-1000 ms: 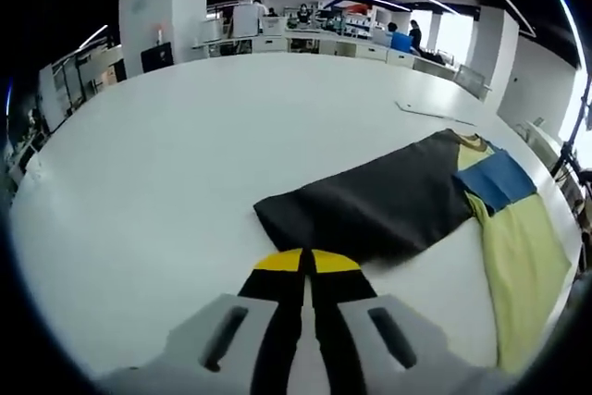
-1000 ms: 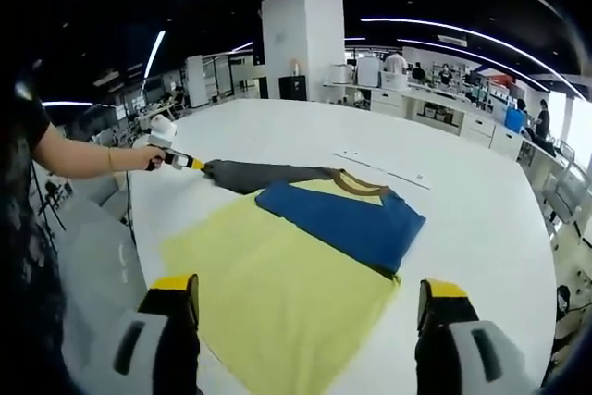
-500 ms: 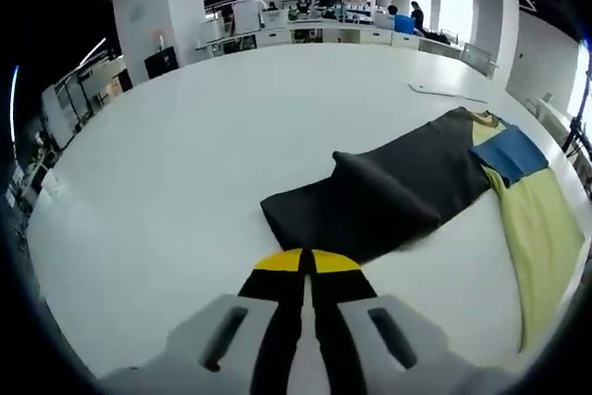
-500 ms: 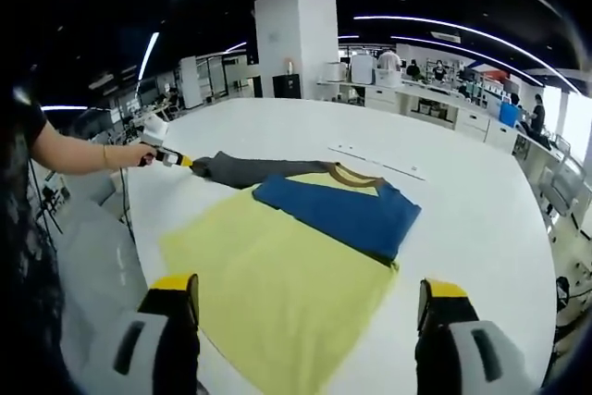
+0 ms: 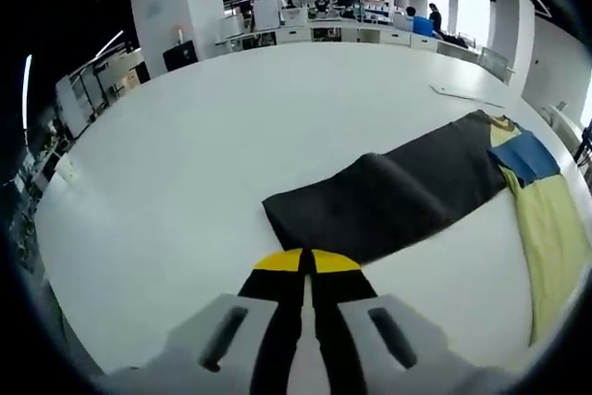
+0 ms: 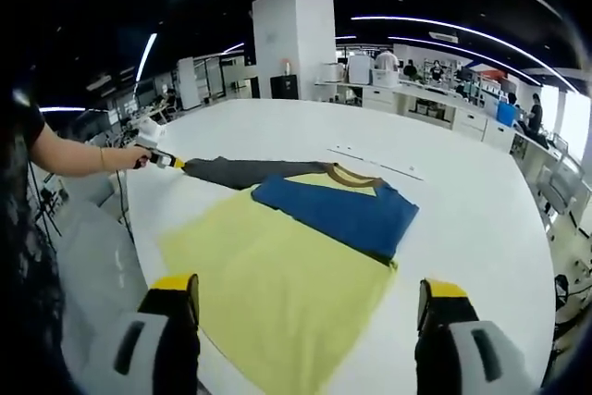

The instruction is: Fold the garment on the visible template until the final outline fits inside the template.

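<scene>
A long-sleeved shirt lies flat on the white table [image 6: 472,228]: yellow body [image 6: 277,275], brown collar [image 6: 356,178], a blue sleeve [image 6: 333,212] folded across the chest and a dark grey sleeve [image 6: 236,171] stretched out sideways. My left gripper [image 5: 305,261] is shut on the cuff end of the grey sleeve [image 5: 398,191], which carries a raised ridge mid-length. In the right gripper view that left gripper [image 6: 171,162] sits at the sleeve's tip, held by a person's arm [image 6: 79,159]. My right gripper [image 6: 310,295] stands wide open over the yellow hem, holding nothing.
A thin flat strip [image 6: 381,162] lies on the table beyond the collar, also seen as a strip [image 5: 467,92] in the left gripper view. The table's near edge [image 6: 139,247] runs beside the shirt. Desks, a white pillar [image 6: 296,43] and people stand far behind.
My left gripper has drawn back with the grey sleeve's cuff, so the sleeve now lies longer and straighter and has a ridge in it. The right gripper has stayed open in place.
</scene>
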### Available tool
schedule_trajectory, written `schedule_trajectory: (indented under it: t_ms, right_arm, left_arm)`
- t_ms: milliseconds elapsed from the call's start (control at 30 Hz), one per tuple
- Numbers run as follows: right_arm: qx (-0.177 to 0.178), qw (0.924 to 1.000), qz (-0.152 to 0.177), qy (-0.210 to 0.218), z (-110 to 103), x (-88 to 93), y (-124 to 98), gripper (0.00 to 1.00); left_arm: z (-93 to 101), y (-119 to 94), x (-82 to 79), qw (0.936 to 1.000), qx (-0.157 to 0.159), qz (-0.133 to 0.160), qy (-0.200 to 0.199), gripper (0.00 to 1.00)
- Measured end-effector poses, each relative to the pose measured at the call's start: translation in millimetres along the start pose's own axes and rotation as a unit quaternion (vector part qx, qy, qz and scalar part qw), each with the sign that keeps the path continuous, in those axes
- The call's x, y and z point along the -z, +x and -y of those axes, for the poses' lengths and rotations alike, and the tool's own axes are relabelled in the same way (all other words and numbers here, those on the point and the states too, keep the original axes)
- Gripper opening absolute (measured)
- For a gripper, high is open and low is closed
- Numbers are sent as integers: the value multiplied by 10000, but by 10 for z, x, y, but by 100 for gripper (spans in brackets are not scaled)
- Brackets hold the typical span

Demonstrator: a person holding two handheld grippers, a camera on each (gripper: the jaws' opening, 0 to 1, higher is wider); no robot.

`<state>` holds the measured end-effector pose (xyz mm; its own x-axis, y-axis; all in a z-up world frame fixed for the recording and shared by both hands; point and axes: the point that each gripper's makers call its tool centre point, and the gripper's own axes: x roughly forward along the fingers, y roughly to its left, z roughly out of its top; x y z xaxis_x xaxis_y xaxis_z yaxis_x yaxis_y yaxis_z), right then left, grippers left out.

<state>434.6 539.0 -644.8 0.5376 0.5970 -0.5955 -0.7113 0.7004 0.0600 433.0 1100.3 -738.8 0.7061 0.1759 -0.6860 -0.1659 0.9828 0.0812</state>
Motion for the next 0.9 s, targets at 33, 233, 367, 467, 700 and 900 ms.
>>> schedule_trajectory:
  t_ms: [33,233,367,467,700,900]
  right_arm:
    - [-4,10000,1,9,-4,0,2,99]
    - [-40,10000,-29,26,-50,5,14,99]
    - [-44,10000,-4,37,-34,0,16,99]
    - [-57,10000,-29,55,-28,22,19,99]
    - [-20,9999,-13,115,17,32,9,99]
    - [15,10000,-47,72,61,43,-2,99]
  left_arm:
    - [-15,-21,10,10000,-48,-3,7,0]
    - [6,-41,56,10000,-56,-41,4,0]
    - [24,-33,75,9998,-45,-39,-173,13]
    - [55,-21,100,9989,-6,-28,-466,23]
    - [28,35,174,9982,-117,-49,-583,21]
    - [44,70,194,9963,-64,-94,-852,19]
